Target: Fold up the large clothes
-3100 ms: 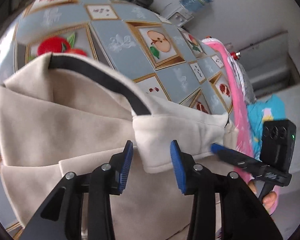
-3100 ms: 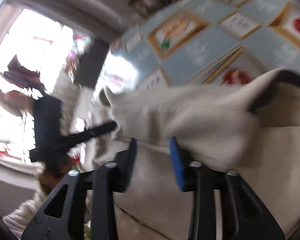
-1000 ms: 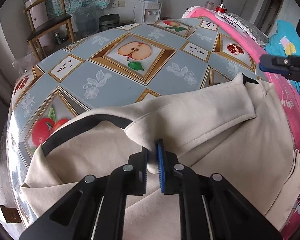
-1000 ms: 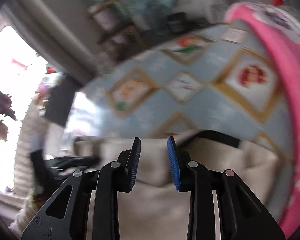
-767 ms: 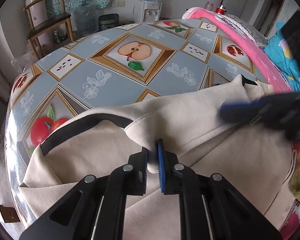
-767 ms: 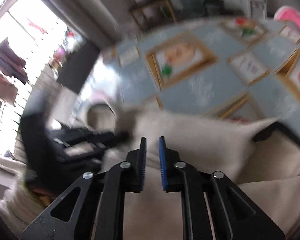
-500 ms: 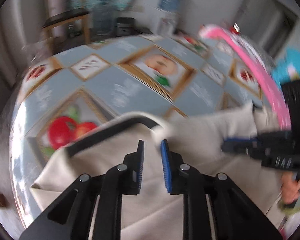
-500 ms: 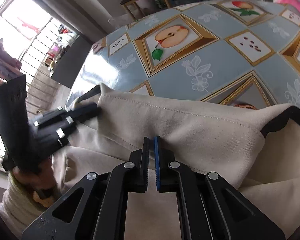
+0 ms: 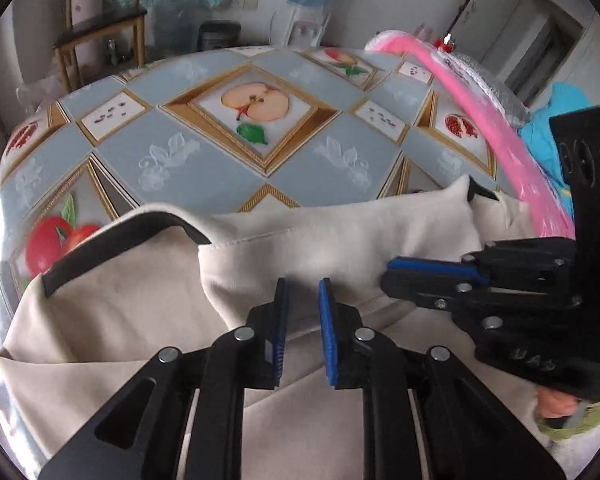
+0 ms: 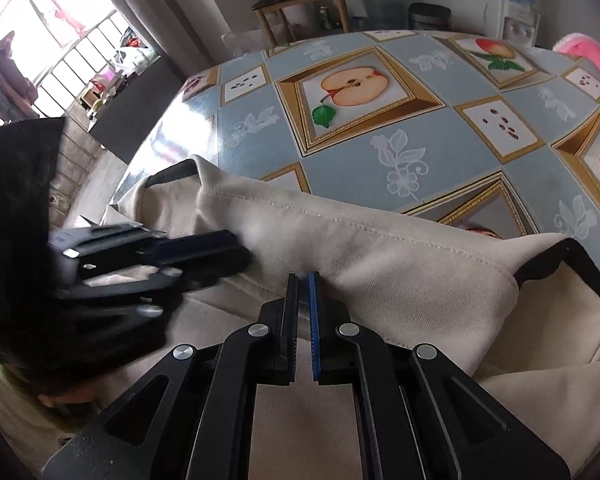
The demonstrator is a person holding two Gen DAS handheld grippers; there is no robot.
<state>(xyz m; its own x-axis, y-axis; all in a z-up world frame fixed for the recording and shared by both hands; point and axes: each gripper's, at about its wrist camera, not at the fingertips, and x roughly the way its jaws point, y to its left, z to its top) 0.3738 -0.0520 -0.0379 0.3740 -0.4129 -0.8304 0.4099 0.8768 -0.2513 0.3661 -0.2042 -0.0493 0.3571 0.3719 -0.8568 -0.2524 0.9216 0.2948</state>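
Looking down the left gripper (image 9: 302,314), its two blue-padded fingers (image 9: 327,332) are spread a bit with nothing between them, hovering just over the beige garment (image 9: 140,304). The fabric edge sits right past the tips but isn't caught.

The right gripper (image 10: 303,312) is a different story: its pads are nearly pressed together, only a thin slit between them, tips right at the folded edge of the garment (image 10: 380,260). Honestly can't tell if there's cloth pinched in there or not, the slit looks bare from this angle. In the left view you can see that same right gripper (image 9: 432,276) coming in from the side, lying low on the cloth.

The garment itself is a big cream-coloured piece with black trim (image 9: 120,236), laid on the near part of the table, with a folded-over band running across it and a stitched seam (image 10: 340,216) along that band. Black trim shows at both ends (image 10: 572,260).

Underneath is a table with a blue tablecloth (image 10: 420,132) printed with apples and pomegranates in gold frames. A pink hoop-like thing (image 9: 492,104) sits at the far right of the table, a wooden chair (image 9: 100,28) and a water dispenser (image 9: 308,8) stand behind.
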